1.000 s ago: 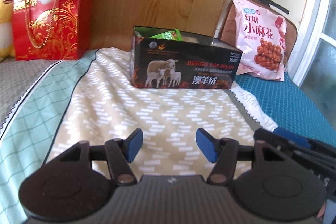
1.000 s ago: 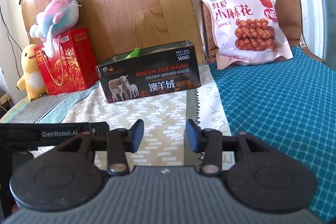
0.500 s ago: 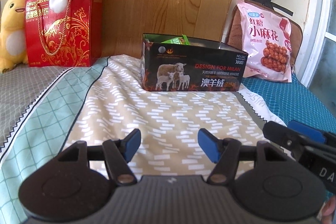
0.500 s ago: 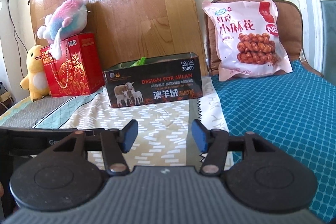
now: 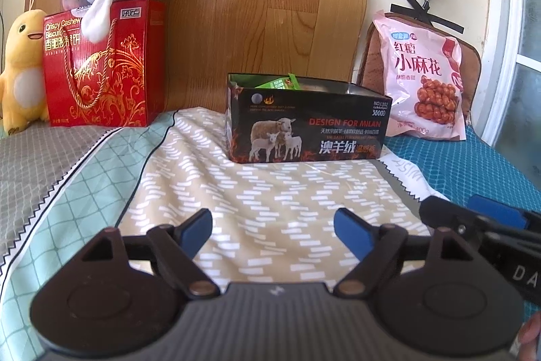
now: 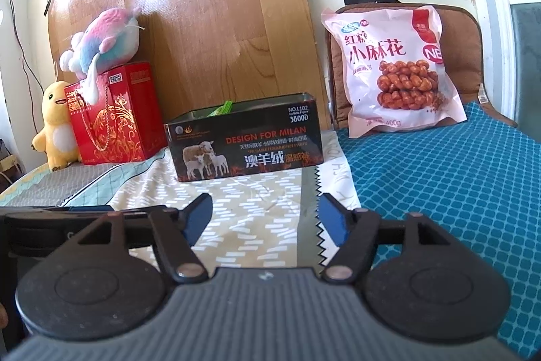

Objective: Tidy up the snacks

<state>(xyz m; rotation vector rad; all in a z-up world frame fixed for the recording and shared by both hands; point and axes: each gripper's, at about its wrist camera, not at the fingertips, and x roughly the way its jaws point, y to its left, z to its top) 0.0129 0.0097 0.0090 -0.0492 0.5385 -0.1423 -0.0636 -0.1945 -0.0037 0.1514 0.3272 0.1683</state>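
Right wrist view is the one in which the deciding relation is seen best: the pink snack bag point(image 6: 394, 70) lies ahead of the right gripper point(image 6: 265, 219) and off to its right, well apart from it, propped upright against a brown cushion point(image 6: 463, 56) at the far end of the bed point(image 6: 439, 192). The bag's long axis is stood nearly vertical, leaned back a little, with its printed face turned toward the gripper. From the left gripper point(image 5: 273, 230) the same bag is found further off to the right, beyond the open tin box point(image 5: 306, 120), so the right gripper is judged the nearer and the better placed to reach it. Both grippers are held spread apart with nothing between their blue pads, low over the patterned bedcover. The tin box is set straight ahead of the left gripper and ahead and slightly left of the right one, its long side turned toward both; a green packet point(image 5: 279, 83) is seen poking above its rim. The bag is soft, puffed and glossy, printed with red characters and a picture of twisted fried dough, and it is judged likely to crumple or slip if pinched at its slack middle.
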